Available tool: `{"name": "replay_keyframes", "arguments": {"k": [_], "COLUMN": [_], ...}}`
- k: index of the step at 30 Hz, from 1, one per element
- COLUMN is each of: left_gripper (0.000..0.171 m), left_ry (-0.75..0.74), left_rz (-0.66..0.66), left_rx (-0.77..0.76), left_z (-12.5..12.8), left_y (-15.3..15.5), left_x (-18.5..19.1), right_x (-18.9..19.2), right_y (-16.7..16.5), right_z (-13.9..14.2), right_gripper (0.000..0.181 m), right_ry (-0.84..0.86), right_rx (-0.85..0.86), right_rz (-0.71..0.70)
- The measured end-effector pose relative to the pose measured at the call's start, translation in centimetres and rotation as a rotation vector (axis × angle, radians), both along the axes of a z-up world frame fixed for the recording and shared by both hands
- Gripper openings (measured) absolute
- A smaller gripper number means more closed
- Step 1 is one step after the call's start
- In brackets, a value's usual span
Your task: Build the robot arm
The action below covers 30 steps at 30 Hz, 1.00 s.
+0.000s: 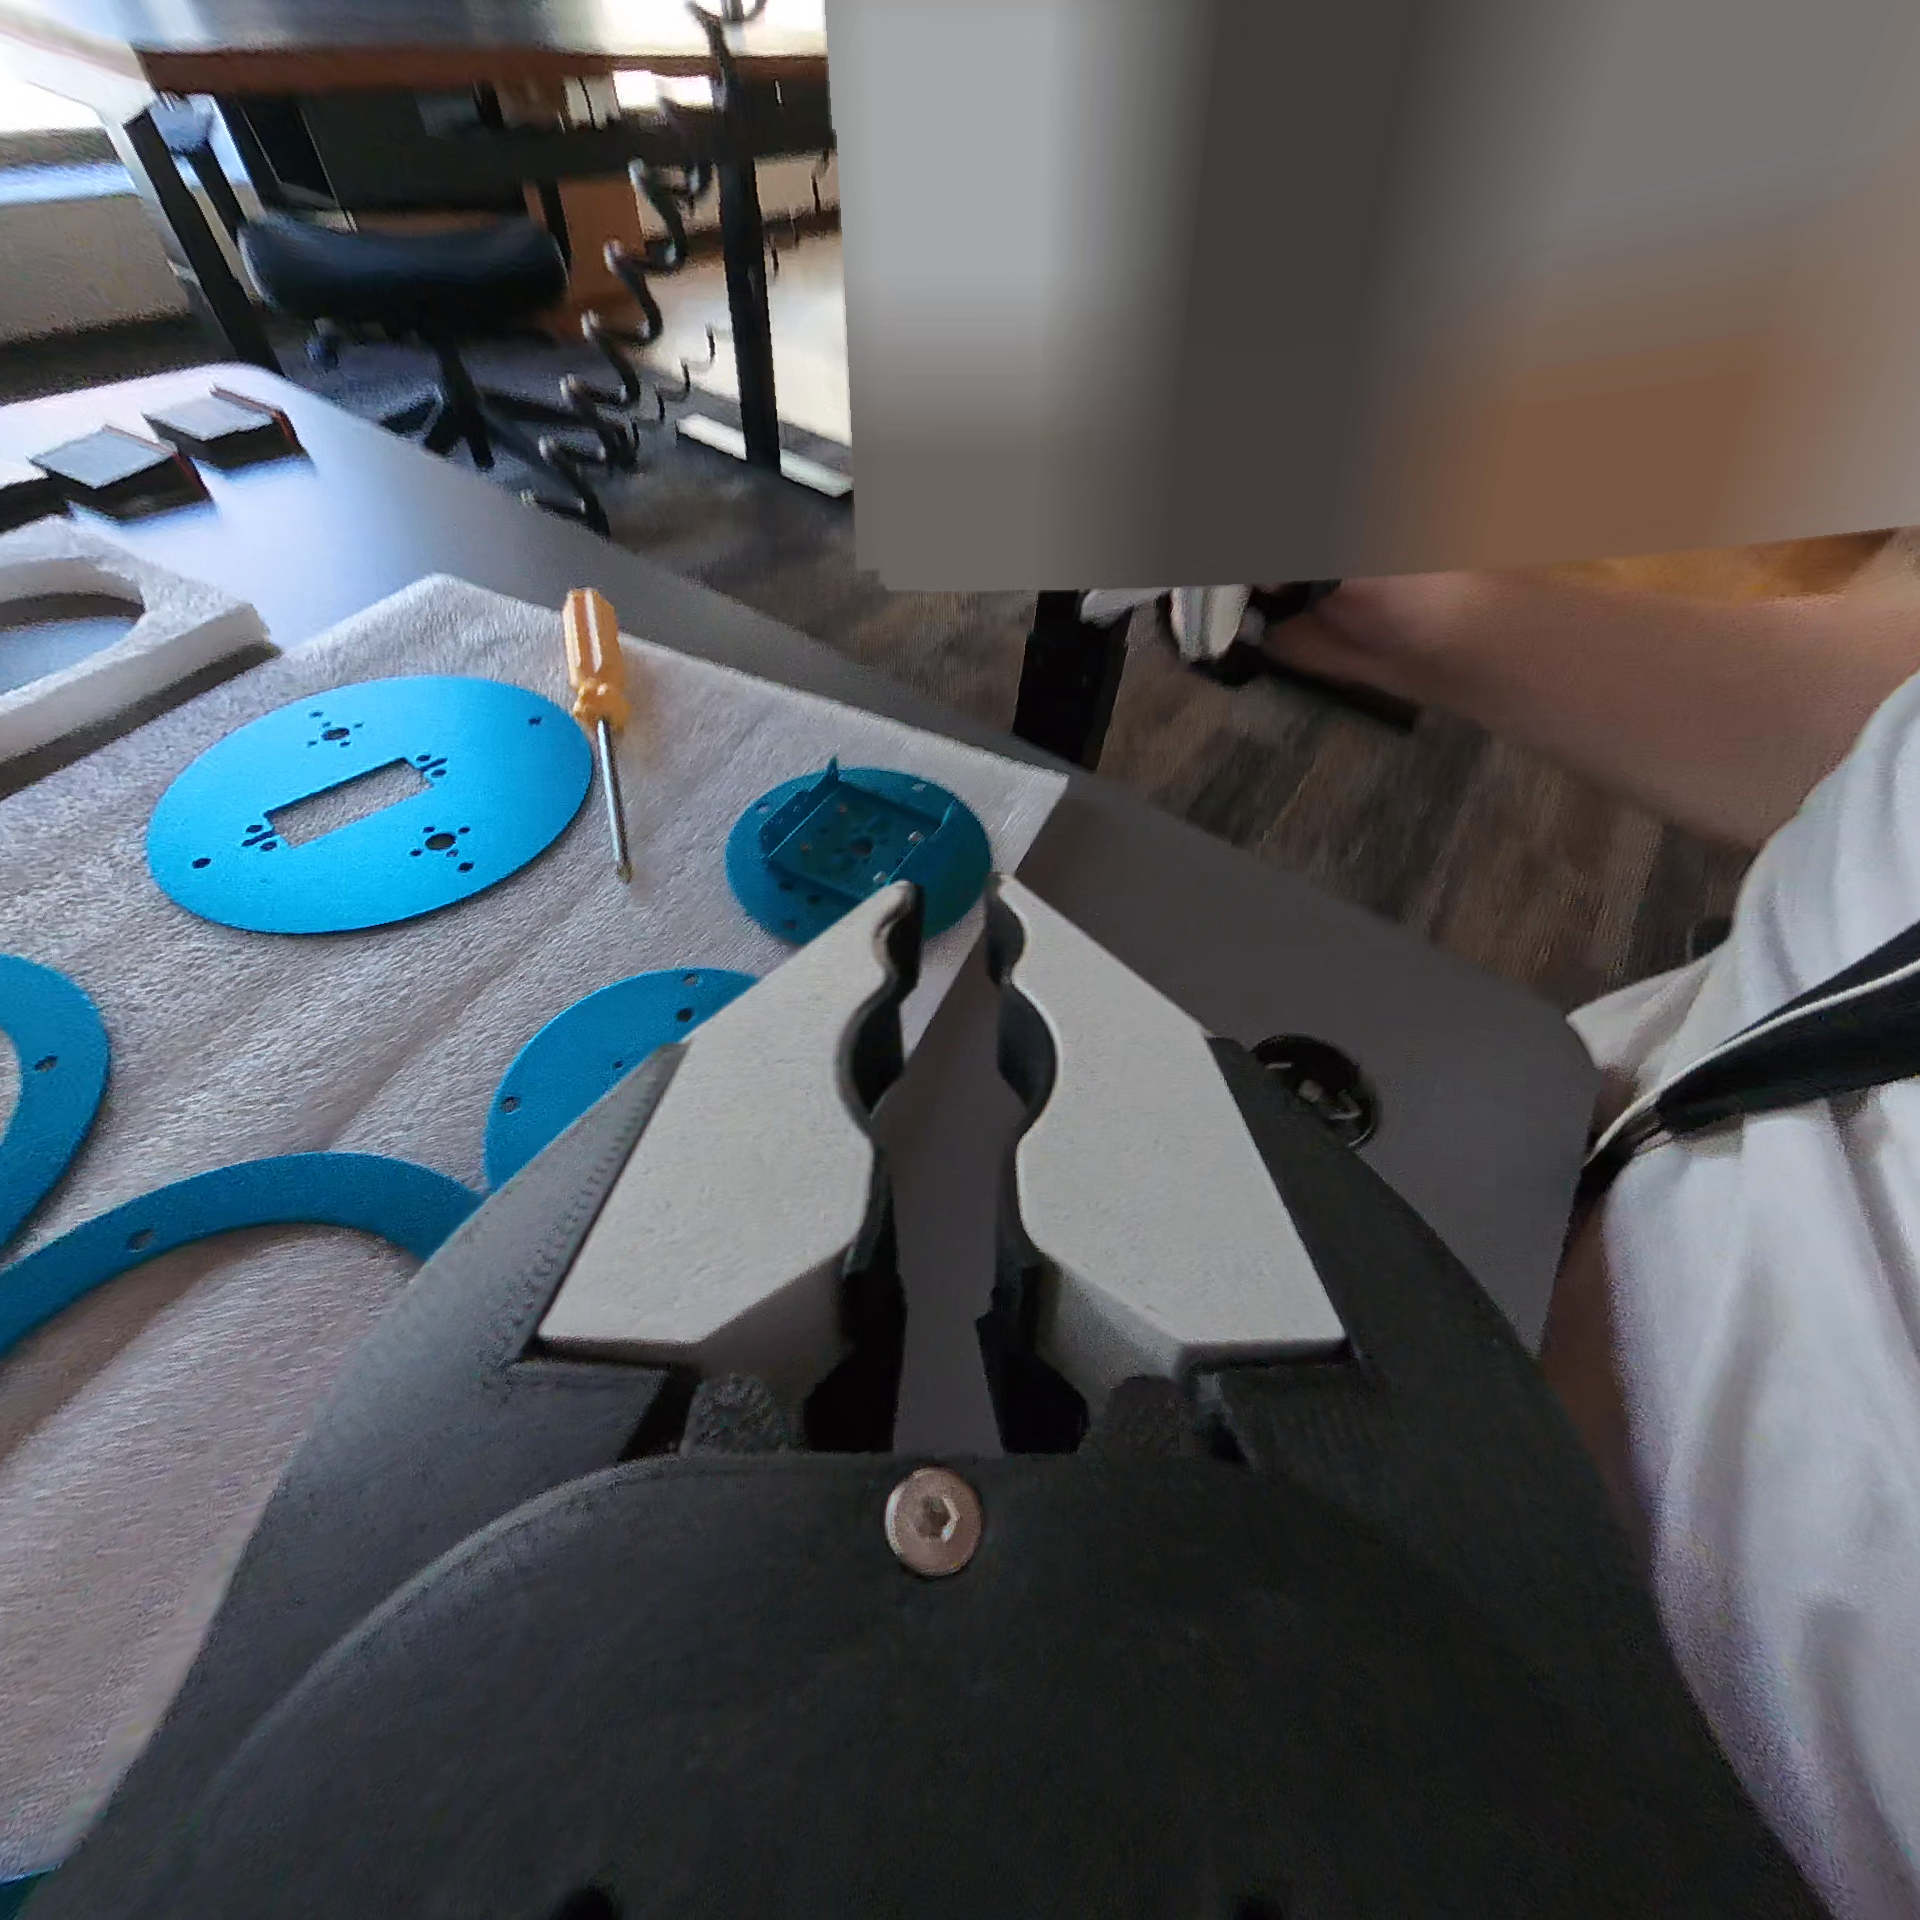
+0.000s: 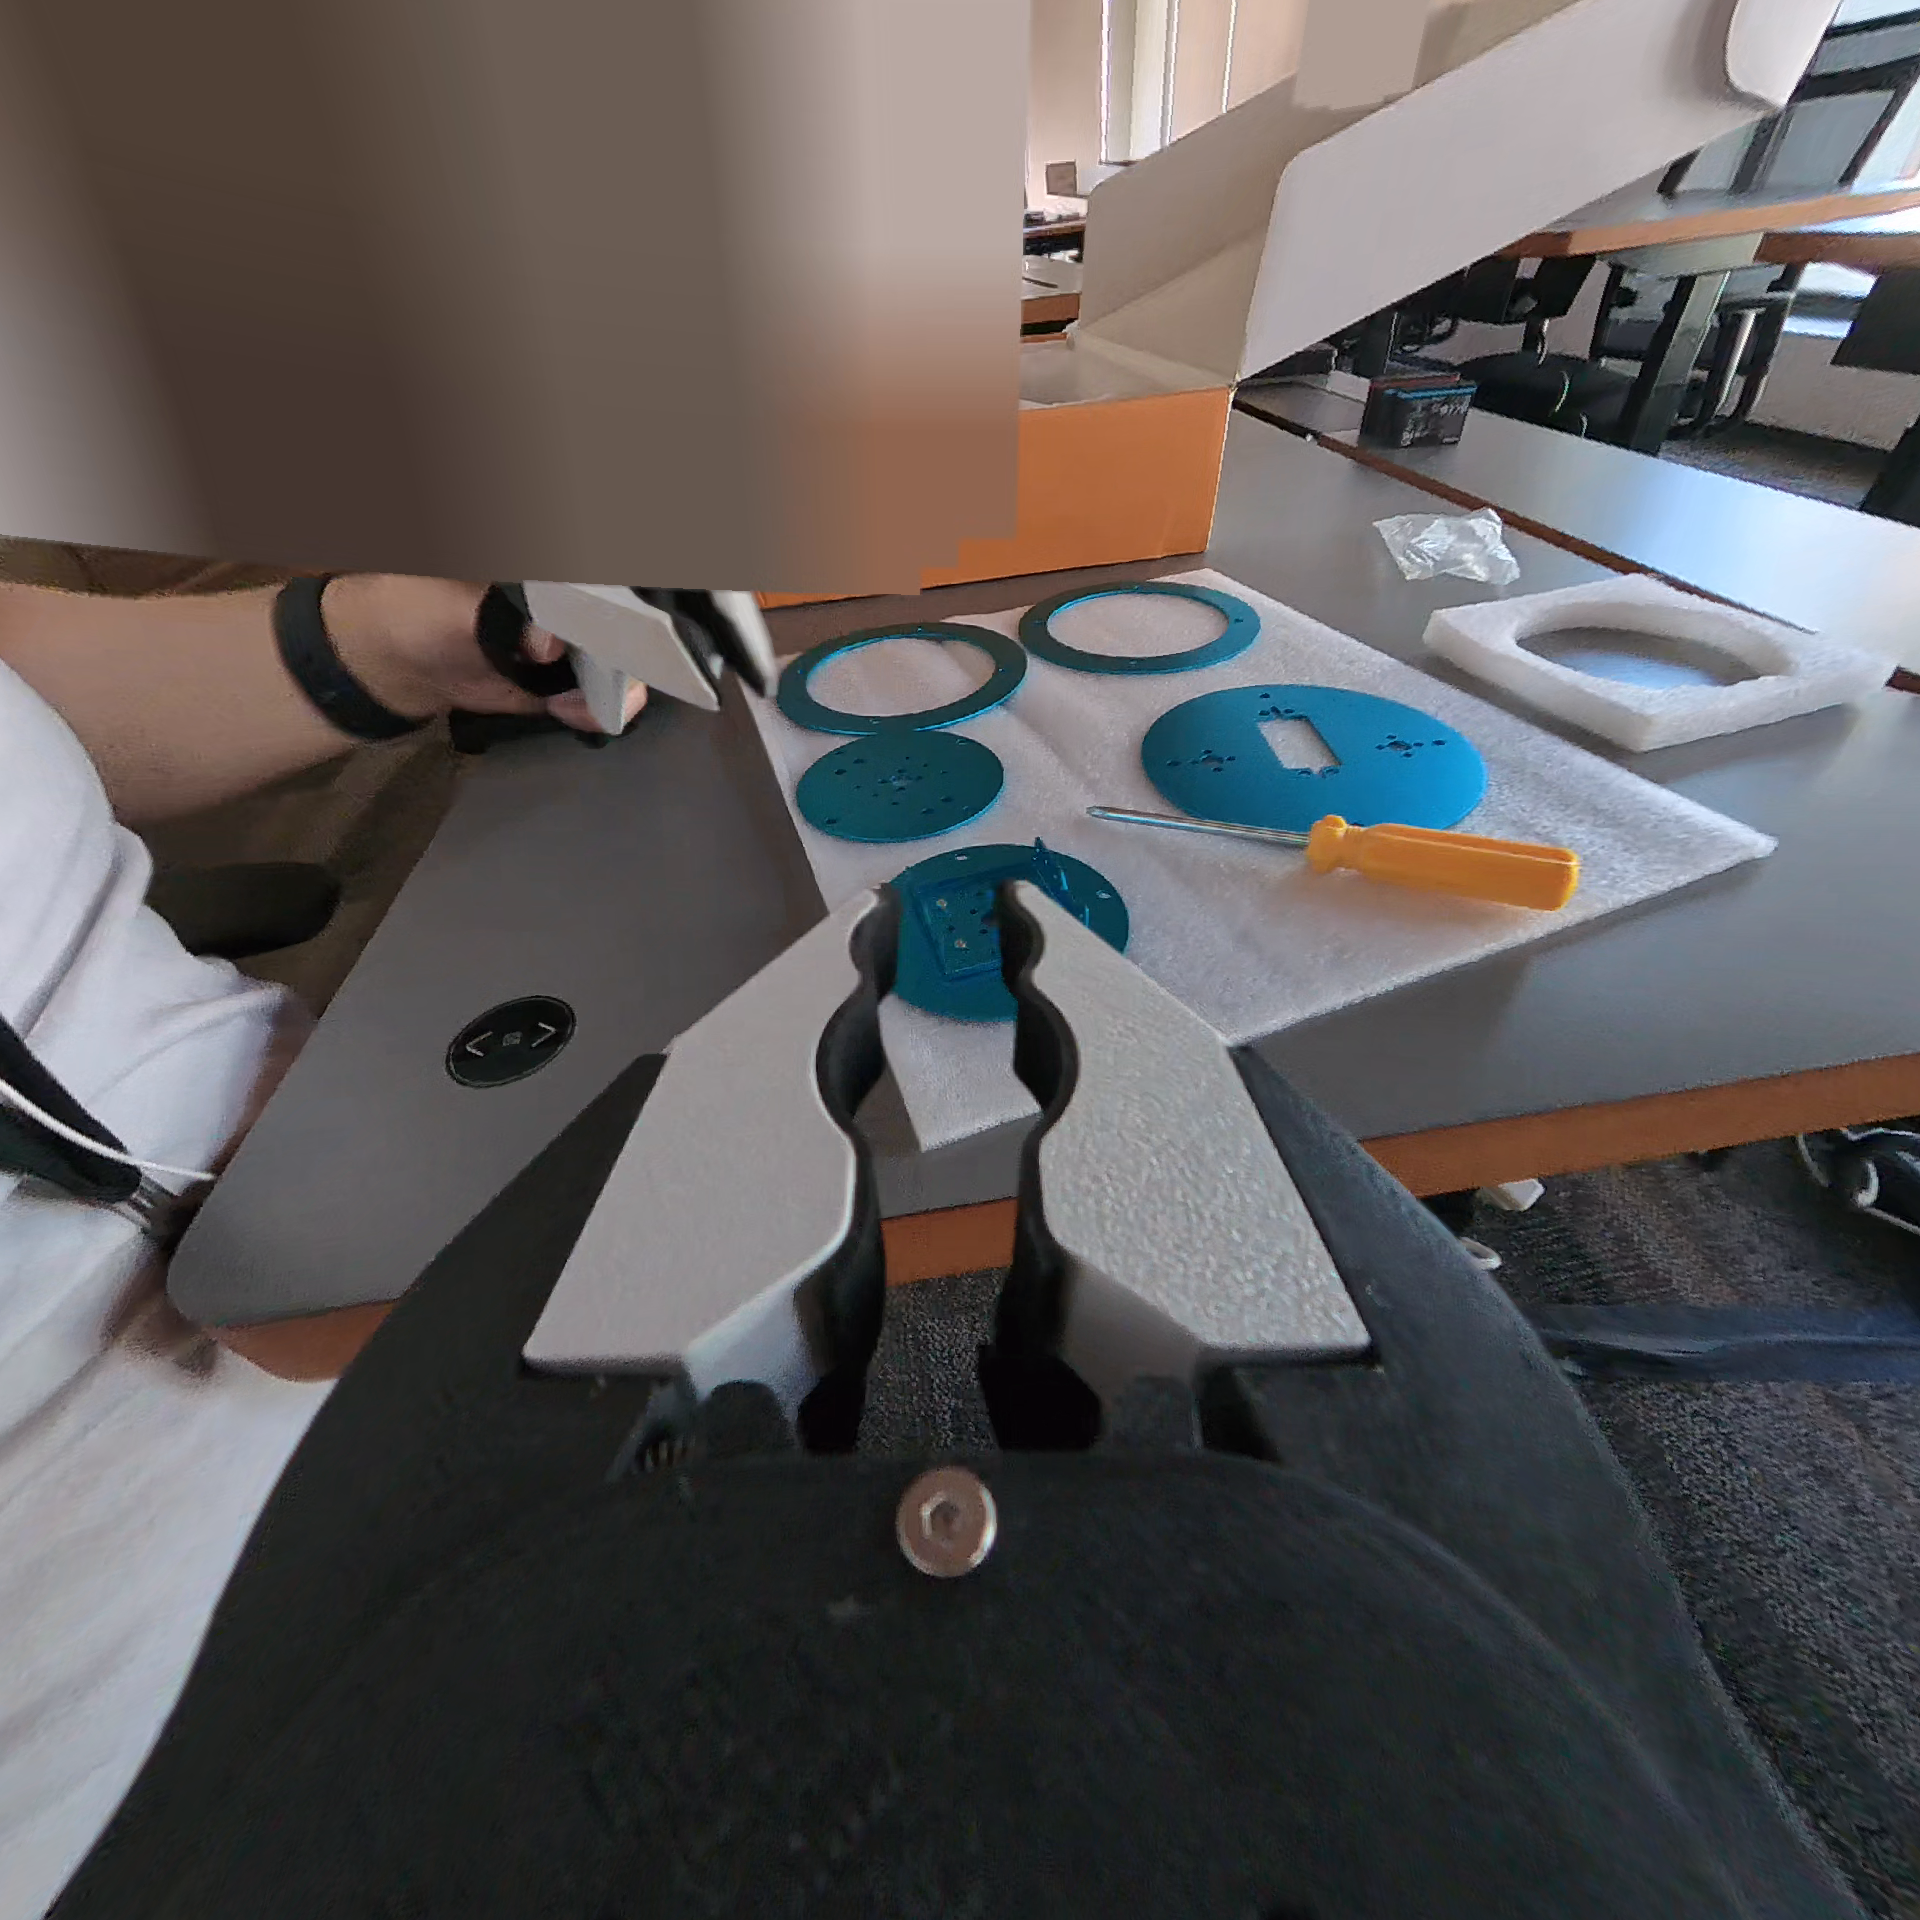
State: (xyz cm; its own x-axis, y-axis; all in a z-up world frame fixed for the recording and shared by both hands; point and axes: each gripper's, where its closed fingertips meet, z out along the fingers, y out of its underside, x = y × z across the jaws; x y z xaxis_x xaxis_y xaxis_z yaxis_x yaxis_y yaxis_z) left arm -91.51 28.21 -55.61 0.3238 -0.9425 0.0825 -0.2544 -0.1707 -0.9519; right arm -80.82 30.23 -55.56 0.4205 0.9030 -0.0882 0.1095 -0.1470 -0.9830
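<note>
A small blue disc with a folded blue bracket on it (image 1: 857, 847) lies at the near corner of a white foam sheet (image 1: 312, 1039). My left gripper (image 1: 954, 891) is slightly open and empty, its tips just short of that disc. My right gripper (image 2: 948, 899) is open and empty, its tips framing the same disc (image 2: 1081, 899) from the table's other side. The left gripper also shows in the right wrist view (image 2: 665, 644), held in a hand. A yellow-handled screwdriver (image 2: 1444, 857) lies beside a large blue disc with a rectangular cutout (image 2: 1314, 753).
Two blue rings (image 2: 902, 675) (image 2: 1140, 627) and a holed blue disc (image 2: 900, 784) lie on the foam. A white foam frame (image 2: 1652, 665), a plastic bag (image 2: 1449, 545) and an open orange box (image 2: 1122, 478) stand farther back. A round control button (image 2: 509, 1039) sits in the grey tabletop. There is about 12 cm between the tips of the two grippers. The yellow-handled screwdriver (image 2: 1444, 857) sits 15 cm or so from the ends of my right fingers. It is also in sight in the left wrist view (image 1: 593, 645).
</note>
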Motion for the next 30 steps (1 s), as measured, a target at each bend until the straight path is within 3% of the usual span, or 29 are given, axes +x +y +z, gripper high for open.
{"name": "replay_keyframes", "arguments": {"k": [2,7,10,13,18,20,24,27,30], "left_gripper": [0.0,0.0,0.003,0.017,0.035,0.037,0.04,0.038,0.037], "left_ry": [-0.06,-0.045,-0.089,-0.136,-0.12,-0.144,-0.166,-0.165,-0.181], "left_rz": [0.022,0.09,0.104,0.077,-0.068,-0.124,-0.226,-0.282,-0.367], "left_rx": [0.024,0.116,0.169,0.218,0.324,0.361,0.434,0.491,0.456], "left_z": [0.4,1.6,3.4,5.1,6.6,8.4,13.4,18.2,23.7], "left_y": [-1.1,-3.9,-6.3,-9.2,-13.7,-15.2,-17.5,-17.9,-18.2], "left_x": [0.2,0.8,1.9,3.8,7.7,9.2,11.5,12.7,14.3], "right_x": [-0.4,-2.1,-3.3,-3.1,1.5,3.5,9.7,15.3,21.9], "right_y": [0.0,-2.5,-6.0,-10.6,-17.6,-21.1,-26.3,-30.9,-35.7], "right_z": [0.4,3.0,3.6,5.5,10.2,12.3,20.1,27.5,35.5], "right_gripper": [0.027,0.019,0.017,0.0,0.0,0.004,0.011,0.001,0.0], "right_ry": [0.018,0.064,0.043,0.013,-0.18,-0.182,-0.184,-0.226,-0.288], "right_rx": [0.018,0.227,0.222,0.231,0.518,0.53,0.565,0.714,0.849], "right_rz": [-0.022,-0.051,0.006,0.015,-0.194,-0.211,-0.399,-0.572,-0.776]}}
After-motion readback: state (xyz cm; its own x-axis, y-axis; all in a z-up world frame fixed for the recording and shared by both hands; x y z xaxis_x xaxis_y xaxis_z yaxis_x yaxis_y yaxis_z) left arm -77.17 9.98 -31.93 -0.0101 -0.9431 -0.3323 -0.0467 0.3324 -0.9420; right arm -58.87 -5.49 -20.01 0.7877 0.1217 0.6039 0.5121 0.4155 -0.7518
